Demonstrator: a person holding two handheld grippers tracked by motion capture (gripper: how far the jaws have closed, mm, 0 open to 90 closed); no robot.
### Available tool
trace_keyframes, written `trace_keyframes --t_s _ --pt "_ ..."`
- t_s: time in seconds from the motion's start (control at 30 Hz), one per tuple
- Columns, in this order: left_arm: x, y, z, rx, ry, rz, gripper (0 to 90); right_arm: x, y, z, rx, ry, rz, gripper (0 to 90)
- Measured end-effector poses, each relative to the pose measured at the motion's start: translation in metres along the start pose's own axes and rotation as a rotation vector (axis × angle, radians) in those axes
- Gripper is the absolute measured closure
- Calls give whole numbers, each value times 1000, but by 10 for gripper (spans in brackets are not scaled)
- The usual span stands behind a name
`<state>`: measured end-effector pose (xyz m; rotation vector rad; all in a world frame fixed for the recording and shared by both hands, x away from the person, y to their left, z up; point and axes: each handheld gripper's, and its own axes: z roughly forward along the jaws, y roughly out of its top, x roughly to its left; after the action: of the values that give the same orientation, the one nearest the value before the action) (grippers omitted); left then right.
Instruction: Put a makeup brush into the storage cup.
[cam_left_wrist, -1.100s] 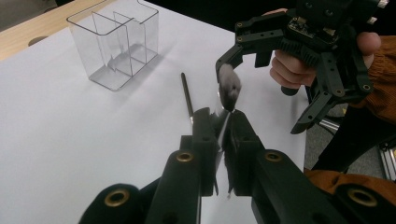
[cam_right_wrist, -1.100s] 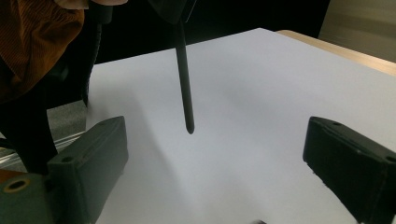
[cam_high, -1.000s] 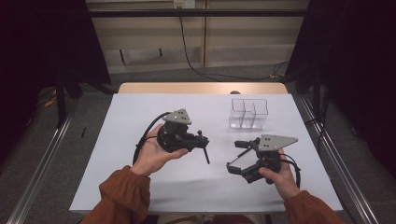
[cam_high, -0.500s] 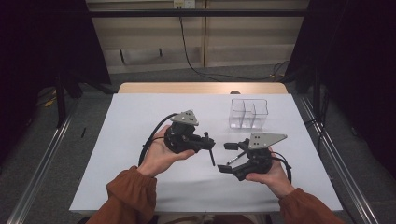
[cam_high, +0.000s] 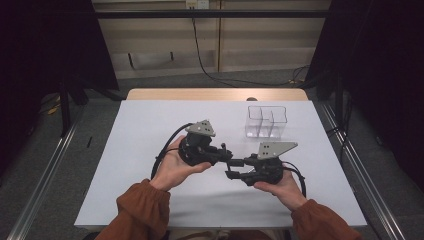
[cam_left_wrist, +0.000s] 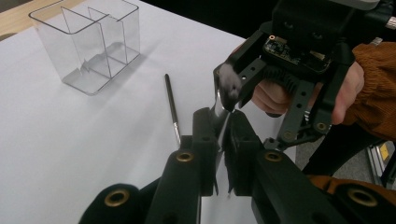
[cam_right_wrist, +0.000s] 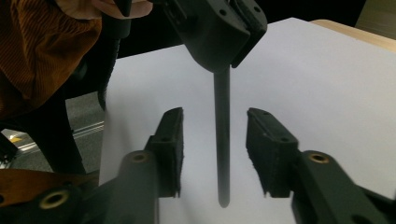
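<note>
At nine o'clock of the white desk (cam_high: 150, 130), the left gripper (cam_left_wrist: 219, 135) has its fingers clamped on a slim dark makeup brush (cam_right_wrist: 222, 140), offering its handle toward three o'clock. The right gripper (cam_right_wrist: 214, 144) has been closing; its fingers straddle the handle without touching, likely for a handover. A clear plastic three-compartment organiser (cam_high: 266, 121) waits at one o'clock.

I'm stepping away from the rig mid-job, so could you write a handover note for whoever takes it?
Left gripper: shut on a slim dark stick, held above the table.
Right gripper: fingers have just been closing either side of the stick's free end, not yet pressing.
Clear three-compartment organiser: back right of the table, empty.
Done: stick lifted and offered across.
Left: probably finish the handover, then perhaps put the stick in the organiser.
</note>
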<state>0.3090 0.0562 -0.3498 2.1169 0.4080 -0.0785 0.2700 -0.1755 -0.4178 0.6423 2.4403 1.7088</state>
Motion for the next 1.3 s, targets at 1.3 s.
trace_keyframes --t_s 1.3 --pt "-1 -8 7 -55 -15 33 833 2 1 -2 -17 -28 -28 841"
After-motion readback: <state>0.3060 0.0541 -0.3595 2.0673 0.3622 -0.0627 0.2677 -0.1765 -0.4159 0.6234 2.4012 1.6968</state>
